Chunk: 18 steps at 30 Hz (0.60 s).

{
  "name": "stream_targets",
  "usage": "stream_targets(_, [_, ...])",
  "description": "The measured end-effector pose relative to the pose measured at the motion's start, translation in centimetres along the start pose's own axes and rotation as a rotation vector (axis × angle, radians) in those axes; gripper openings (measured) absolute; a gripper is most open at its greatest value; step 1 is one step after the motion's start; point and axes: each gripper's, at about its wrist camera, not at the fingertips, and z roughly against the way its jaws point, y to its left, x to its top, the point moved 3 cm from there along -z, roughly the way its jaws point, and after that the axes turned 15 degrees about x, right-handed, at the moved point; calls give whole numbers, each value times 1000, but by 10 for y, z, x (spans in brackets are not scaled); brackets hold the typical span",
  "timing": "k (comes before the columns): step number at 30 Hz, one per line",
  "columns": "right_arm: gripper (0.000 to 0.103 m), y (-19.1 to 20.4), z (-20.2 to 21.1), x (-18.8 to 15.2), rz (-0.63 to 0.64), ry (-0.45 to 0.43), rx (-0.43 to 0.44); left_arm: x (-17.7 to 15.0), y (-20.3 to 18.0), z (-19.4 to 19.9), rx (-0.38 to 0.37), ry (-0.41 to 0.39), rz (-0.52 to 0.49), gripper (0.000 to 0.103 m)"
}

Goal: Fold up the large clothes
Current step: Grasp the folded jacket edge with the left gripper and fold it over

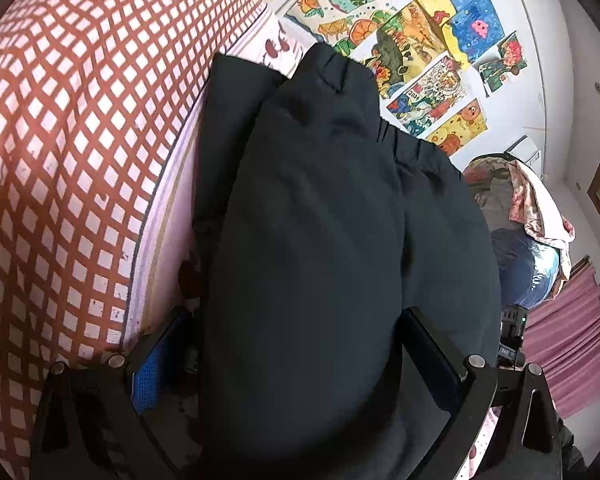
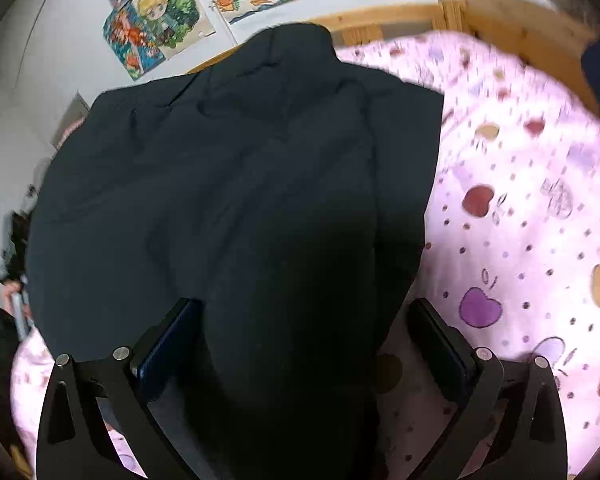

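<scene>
Here, large dark navy fabric garment lies on pink bedsheet printed with apples and dots, gathered waistband end toward wall with colourful drawings. Left gripper jaws spread wide, dark cloth bulging between them; a grip on it can't be confirmed. Right gripper jaws also spread, garment lying between. Red-and-white checked quilt just beside garment. Wooden bed frame behind.
</scene>
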Motion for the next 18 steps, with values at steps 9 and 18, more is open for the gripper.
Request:
stream_targets(9, [102, 2, -13, -5, -11, 1, 3, 6, -6, -13, -35, 32, 15, 103])
stream_targets(18, [102, 13, -24, 10, -70, 29, -2, 11, -24, -16, 51, 62, -33, 103])
